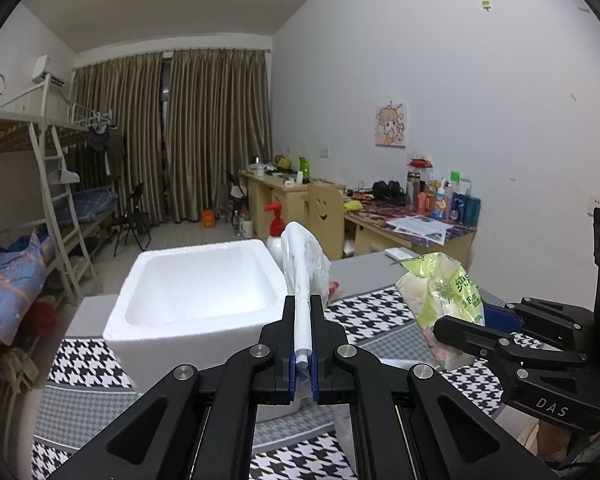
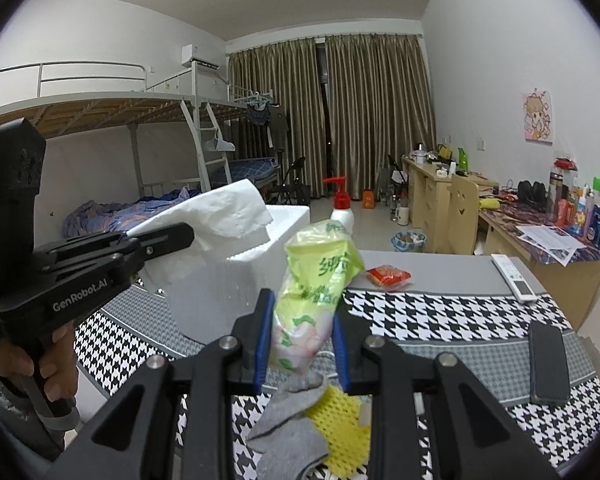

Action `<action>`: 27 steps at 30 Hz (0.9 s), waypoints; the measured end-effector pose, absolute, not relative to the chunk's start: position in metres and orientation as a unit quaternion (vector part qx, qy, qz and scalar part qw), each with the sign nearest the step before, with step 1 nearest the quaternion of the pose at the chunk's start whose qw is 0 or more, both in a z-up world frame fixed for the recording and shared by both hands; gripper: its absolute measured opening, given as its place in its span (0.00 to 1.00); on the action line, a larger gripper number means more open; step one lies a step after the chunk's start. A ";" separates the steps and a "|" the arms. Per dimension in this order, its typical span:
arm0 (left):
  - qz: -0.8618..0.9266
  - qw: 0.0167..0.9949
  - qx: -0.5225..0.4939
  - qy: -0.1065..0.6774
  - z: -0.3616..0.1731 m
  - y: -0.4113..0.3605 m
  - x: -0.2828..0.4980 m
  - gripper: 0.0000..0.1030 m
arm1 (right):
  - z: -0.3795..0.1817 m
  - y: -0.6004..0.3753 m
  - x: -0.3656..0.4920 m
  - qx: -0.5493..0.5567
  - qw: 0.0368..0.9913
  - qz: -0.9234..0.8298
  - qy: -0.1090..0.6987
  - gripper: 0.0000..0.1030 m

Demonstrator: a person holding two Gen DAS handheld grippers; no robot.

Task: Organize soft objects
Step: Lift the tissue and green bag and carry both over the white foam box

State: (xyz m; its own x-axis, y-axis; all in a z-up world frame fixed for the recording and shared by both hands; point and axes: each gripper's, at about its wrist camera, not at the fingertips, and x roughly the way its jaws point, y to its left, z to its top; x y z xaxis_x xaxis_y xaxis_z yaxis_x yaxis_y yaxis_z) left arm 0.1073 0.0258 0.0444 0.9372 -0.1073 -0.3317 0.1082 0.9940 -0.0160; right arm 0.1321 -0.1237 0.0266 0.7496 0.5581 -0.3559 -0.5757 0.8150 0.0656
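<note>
My left gripper (image 1: 303, 320) is shut on a white paper tissue (image 1: 302, 264), held up beside the near right corner of a white foam box (image 1: 196, 284); the tissue also shows in the right wrist view (image 2: 224, 212) over the box (image 2: 220, 292). My right gripper (image 2: 300, 320) is shut on a green tissue pack (image 2: 316, 280), lifted above the table; the pack shows in the left wrist view (image 1: 444, 292) too. A grey sock (image 2: 292, 428) and a yellow foam net (image 2: 348, 428) lie on the houndstooth cloth (image 2: 440, 316) under the right gripper.
A white pump bottle with red top (image 2: 342, 208) stands behind the box. A red packet (image 2: 388, 274), a white remote (image 2: 514, 276) and a black phone (image 2: 548, 364) lie on the table. Desks, a chair and bunk beds stand beyond.
</note>
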 end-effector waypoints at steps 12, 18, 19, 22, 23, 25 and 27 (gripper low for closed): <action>-0.039 0.987 0.006 0.155 0.060 0.036 0.121 0.04 | 0.038 -0.112 0.144 -0.025 0.935 0.309 0.173 0.30; -0.027 0.988 0.006 0.150 0.068 0.044 0.127 0.04 | 0.044 -0.106 0.151 -0.030 0.934 0.312 0.169 0.30; -0.024 0.989 0.006 0.149 0.069 0.046 0.129 0.04 | 0.044 -0.103 0.152 -0.032 0.935 0.311 0.168 0.30; -0.016 0.989 0.005 0.149 0.070 0.052 0.133 0.04 | 0.046 -0.098 0.154 -0.034 0.935 0.313 0.165 0.30; -0.012 0.989 0.003 0.149 0.071 0.054 0.134 0.04 | 0.046 -0.098 0.155 -0.035 0.934 0.314 0.164 0.30; -0.009 0.989 0.002 0.149 0.071 0.057 0.137 0.04 | 0.048 -0.095 0.158 -0.035 0.933 0.317 0.164 0.30; -0.003 0.989 0.004 0.148 0.072 0.059 0.140 0.04 | 0.050 -0.094 0.161 -0.035 0.932 0.320 0.165 0.30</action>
State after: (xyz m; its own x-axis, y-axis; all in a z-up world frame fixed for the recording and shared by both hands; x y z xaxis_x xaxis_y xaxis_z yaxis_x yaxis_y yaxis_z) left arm 0.1396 0.0589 0.0716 0.9563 -0.0052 -0.2925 0.0073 1.0000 0.0060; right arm 0.1613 -0.0937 0.0503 0.7404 0.5856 -0.3299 -0.6087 0.7924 0.0404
